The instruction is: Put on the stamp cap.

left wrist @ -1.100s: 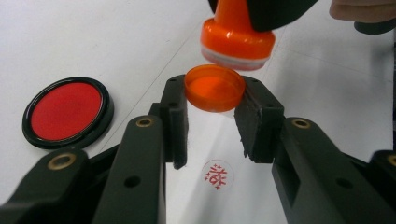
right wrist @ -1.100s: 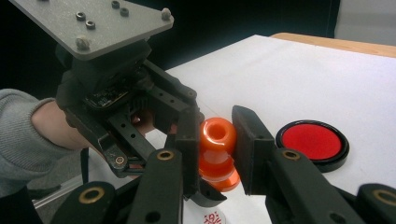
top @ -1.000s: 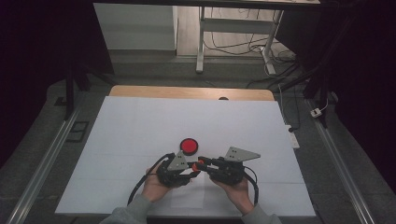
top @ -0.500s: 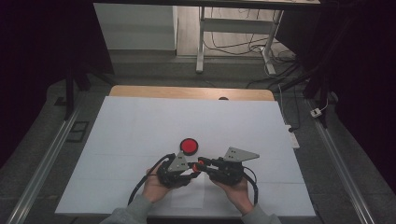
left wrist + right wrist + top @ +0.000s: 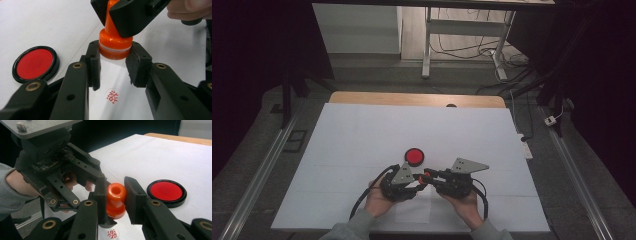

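Two grippers meet low over the white sheet (image 5: 362,145) near the person's edge of the table, and both are on the same small thing: an orange stamp (image 5: 115,45). In the high view the left gripper (image 5: 418,183) and the right gripper (image 5: 428,176) point at each other, tips together, with a speck of orange between them.

Look along the left gripper's own jaws: the stamp's wide round base sits between the two black pads (image 5: 93,63), and the pads press its sides. The grip is tight on that base. Above it the other gripper comes in from the top of that view and clamps the stamp's narrower upper part.

The right gripper view agrees. Its jaws are closed on the stamp's top, one pad on each side, and the hollow end of the handle faces the camera. The left gripper (image 5: 101,195) shows there too, held by a hand in a grey sleeve (image 5: 10,195).

The stamp hangs just above the sheet, tilted, not touching it. Right below it lies a red printed mark (image 5: 113,96), round, with a small character inside.

The ink pad (image 5: 414,156), a red disc in a black rim, lies open on the sheet just beyond the grippers, apart from the stamp.
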The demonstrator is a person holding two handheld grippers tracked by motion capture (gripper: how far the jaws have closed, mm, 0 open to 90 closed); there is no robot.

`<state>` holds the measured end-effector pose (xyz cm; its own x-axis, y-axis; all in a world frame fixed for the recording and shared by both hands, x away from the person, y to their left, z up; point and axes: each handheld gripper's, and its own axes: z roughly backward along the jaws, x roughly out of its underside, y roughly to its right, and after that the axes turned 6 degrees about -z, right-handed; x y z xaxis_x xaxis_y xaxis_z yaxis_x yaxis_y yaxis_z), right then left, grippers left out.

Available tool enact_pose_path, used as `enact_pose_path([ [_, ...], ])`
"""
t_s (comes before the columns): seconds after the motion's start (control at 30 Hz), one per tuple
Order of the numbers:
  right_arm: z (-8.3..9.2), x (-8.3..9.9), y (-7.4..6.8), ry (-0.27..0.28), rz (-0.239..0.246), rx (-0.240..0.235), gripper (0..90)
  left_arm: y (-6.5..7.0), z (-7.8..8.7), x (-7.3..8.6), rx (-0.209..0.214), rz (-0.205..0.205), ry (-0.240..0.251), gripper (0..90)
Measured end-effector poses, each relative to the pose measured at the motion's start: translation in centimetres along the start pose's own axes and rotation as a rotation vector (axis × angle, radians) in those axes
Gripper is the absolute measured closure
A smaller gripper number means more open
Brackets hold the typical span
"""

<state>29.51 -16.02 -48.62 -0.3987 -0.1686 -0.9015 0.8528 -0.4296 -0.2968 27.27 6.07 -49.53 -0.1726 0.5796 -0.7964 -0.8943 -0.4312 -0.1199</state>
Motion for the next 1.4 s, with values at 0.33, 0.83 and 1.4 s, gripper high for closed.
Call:
enact_pose_path([
  [0.33, 0.03, 0.0, 0.01, 0.001, -0.003, 0.0, 72.3, 0.18, 0.05, -0.11, -0.016, -0.011, -0.001, 65.1],
  [0.83, 0.22, -0.03, 0.07, 0.018, -0.015, -0.012, 72.7, 0.51, 0.22, -0.15, -0.043, -0.038, 0.021, 65.4],
  [1.4, 0.28, 0.03, -0.17, 0.016, 0.005, -0.01, 73.0, 0.75, 0.29, -0.33, -0.046, -0.024, 0.011, 65.5],
])
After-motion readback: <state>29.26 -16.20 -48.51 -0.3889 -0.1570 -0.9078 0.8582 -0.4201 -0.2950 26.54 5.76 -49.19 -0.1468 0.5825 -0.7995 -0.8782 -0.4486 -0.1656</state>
